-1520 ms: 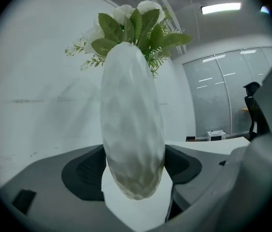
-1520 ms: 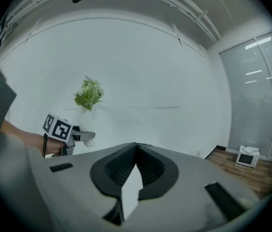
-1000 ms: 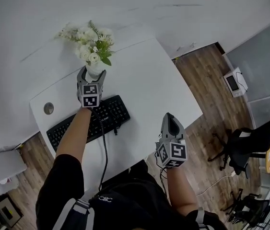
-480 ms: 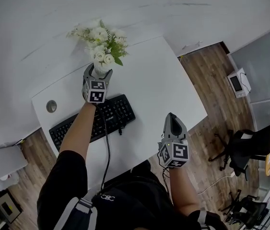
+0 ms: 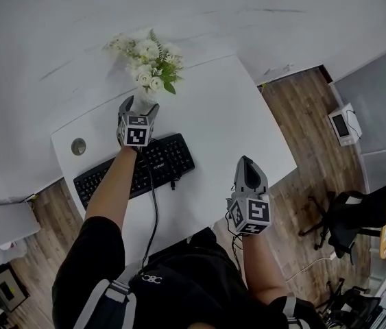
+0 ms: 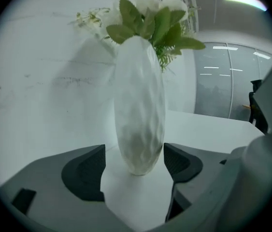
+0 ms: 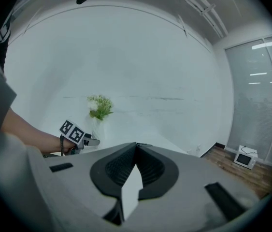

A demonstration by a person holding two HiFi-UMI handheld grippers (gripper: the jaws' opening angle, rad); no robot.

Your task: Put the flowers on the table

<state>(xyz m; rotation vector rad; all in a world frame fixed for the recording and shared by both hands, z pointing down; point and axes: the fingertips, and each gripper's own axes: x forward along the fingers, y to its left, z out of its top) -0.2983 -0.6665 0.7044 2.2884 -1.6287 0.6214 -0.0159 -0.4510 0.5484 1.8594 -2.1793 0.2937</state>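
White flowers with green leaves [image 5: 149, 59] stand in a white vase [image 6: 138, 115] at the back of the white table [image 5: 213, 115], close to the wall. My left gripper [image 5: 140, 104] is at the vase's base. In the left gripper view the jaws stand apart on both sides of the vase, open, with a clear gap at the left pad [image 6: 85, 170]; the vase's foot rests on the table. My right gripper [image 5: 247, 163] hovers over the table's front right edge, shut and empty. The right gripper view shows its tips together [image 7: 136, 146], with the flowers [image 7: 101, 106] far off.
A black keyboard [image 5: 134, 171] lies just behind my left wrist, its cable [image 5: 155, 211] running off the front edge. A round grommet [image 5: 78, 146] sits at the table's left. On the wooden floor to the right are an office chair [image 5: 357, 208] and a small white appliance [image 5: 345, 122].
My left gripper and the vase of flowers have shifted a little to the right along the back of the table, then held still. The right gripper has barely moved.
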